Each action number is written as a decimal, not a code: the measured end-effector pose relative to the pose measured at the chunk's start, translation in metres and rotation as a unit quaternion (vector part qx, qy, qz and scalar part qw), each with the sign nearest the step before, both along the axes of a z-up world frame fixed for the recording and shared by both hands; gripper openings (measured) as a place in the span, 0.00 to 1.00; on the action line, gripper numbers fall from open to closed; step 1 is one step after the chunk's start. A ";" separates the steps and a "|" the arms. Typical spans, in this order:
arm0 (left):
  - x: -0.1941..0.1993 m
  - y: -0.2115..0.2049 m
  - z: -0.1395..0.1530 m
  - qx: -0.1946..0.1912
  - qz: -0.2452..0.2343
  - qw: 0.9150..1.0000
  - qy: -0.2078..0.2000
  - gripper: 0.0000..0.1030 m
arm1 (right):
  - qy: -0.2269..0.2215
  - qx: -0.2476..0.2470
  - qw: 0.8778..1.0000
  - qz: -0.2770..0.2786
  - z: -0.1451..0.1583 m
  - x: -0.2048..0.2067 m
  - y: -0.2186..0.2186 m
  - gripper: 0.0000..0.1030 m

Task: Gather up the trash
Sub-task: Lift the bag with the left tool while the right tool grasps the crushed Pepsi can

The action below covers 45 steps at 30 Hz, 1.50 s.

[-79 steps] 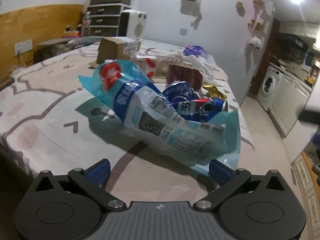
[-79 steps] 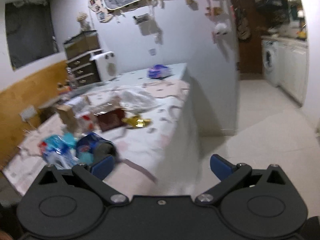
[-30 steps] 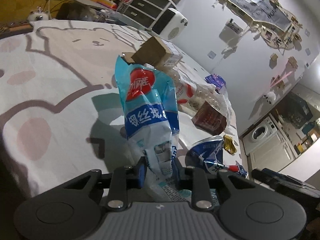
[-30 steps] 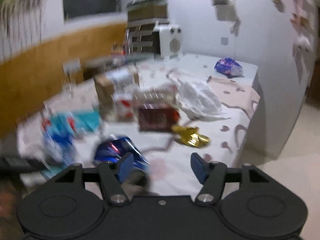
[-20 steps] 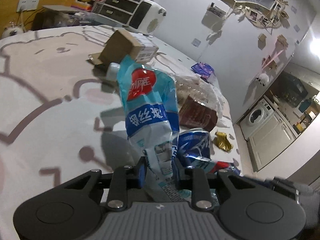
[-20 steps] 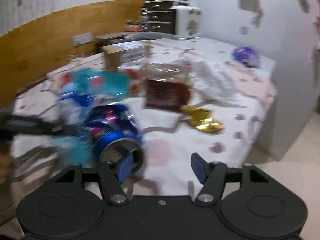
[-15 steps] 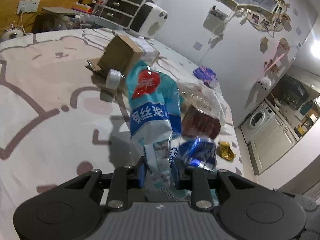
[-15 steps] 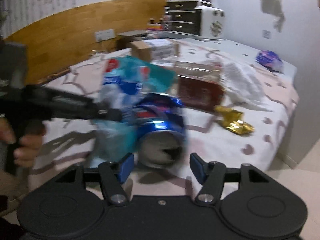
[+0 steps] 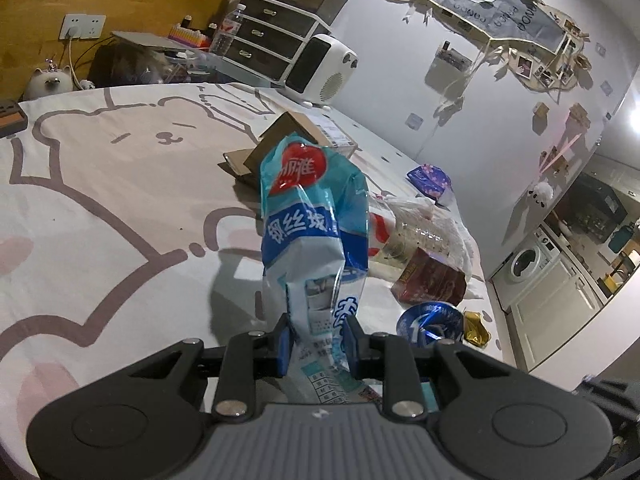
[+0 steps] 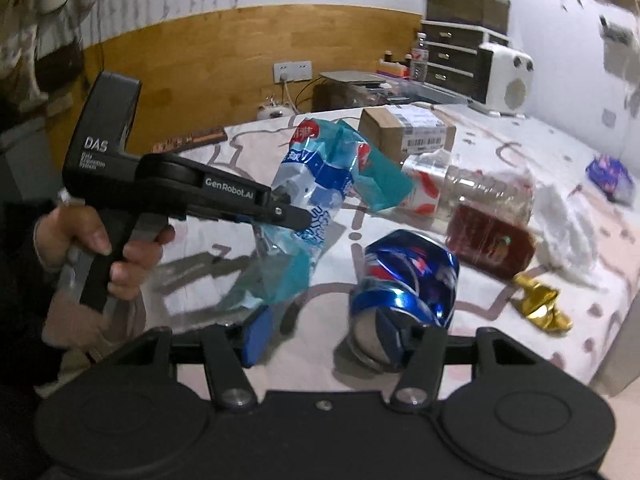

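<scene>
Blue-and-white plastic is what my left gripper (image 9: 316,340) has pinched: the snack bag (image 9: 316,216) stands up out of the narrow jaws, clear of the bedsheet (image 9: 100,200), with its torn tail hanging below. From the right-wrist view the same bag (image 10: 316,192) droops loosely from the left gripper (image 10: 296,216), so my worry is that the thin film slides out of the pads if I swing it quickly, since only a crumpled lower part is clamped.

My right gripper (image 10: 336,336) stands about half open; its jaws have just been closing a little, and nothing is pressed between them yet. The crushed blue can (image 10: 404,292) lies on the sheet with its open end towards me, close against the right finger and not centred in the gap. If I close from here, I judge the finger could nudge the can and roll it away, or catch only its dented rim so it pops free.

Other rubbish waits beyond: a dark red box (image 10: 490,244), a gold wrapper (image 10: 540,308), a clear plastic bottle (image 10: 484,184) and a cardboard box (image 10: 408,130). The dangling bag tail could also drag into the can as both hands work near each other.
</scene>
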<state>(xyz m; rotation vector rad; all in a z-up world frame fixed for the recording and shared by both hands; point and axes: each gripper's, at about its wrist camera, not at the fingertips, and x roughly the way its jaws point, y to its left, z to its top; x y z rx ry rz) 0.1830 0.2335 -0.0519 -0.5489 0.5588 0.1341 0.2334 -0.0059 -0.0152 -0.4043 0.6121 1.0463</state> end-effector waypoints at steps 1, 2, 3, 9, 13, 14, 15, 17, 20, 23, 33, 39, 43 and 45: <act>-0.001 0.000 0.000 -0.001 -0.001 1.000 -0.001 0.27 | -0.009 -0.013 1.000 0.006 0.003 -0.001 -0.002 0.57; -0.001 0.000 -0.001 -0.002 -0.002 1.000 -0.002 0.27 | -0.028 -0.034 0.999 0.017 0.008 -0.003 -0.003 0.57; -0.002 0.000 -0.002 -0.004 -0.004 1.000 -0.003 0.27 | -0.047 -0.052 0.997 0.026 0.011 -0.002 -0.005 0.58; -0.004 -0.002 -0.005 -0.017 -0.020 1.000 -0.006 0.27 | -0.122 -0.137 0.975 0.126 0.033 0.020 0.001 0.92; -0.004 -0.002 -0.007 -0.020 -0.027 0.999 0.000 0.27 | -0.092 -0.177 0.961 0.191 0.037 0.046 0.019 0.95; -0.003 -0.003 -0.007 -0.019 -0.031 0.999 0.002 0.27 | -0.079 -0.182 0.958 0.209 0.037 0.054 0.024 0.95; -0.003 -0.003 -0.007 -0.018 -0.033 0.999 0.003 0.27 | -0.069 -0.183 0.956 0.219 0.037 0.060 0.028 0.95; -0.002 -0.007 -0.007 -0.016 -0.040 0.999 0.003 0.27 | -0.043 -0.178 0.956 0.230 0.035 0.073 0.035 0.95; 0.007 -0.011 -0.006 -0.006 -0.049 0.999 0.007 0.27 | 0.003 -0.174 0.956 0.235 0.028 0.092 0.043 0.89; 0.021 -0.015 -0.007 0.005 -0.059 0.998 0.014 0.27 | 0.039 -0.179 0.954 0.238 0.016 0.099 0.043 0.52; 0.058 -0.029 -0.010 0.019 -0.109 0.994 0.022 0.27 | 0.060 -0.143 0.968 0.196 0.010 0.071 0.033 0.31; 0.056 -0.030 -0.009 0.019 -0.110 0.994 0.016 0.26 | 0.055 -0.126 0.971 0.197 0.010 0.034 0.032 0.33; 0.046 -0.026 -0.008 0.018 -0.101 0.995 0.013 0.26 | 0.045 -0.097 0.978 0.177 0.021 0.036 0.023 0.69; 0.039 -0.024 -0.006 0.017 -0.094 0.995 0.012 0.26 | 0.037 -0.071 0.983 0.168 0.030 0.040 0.016 0.83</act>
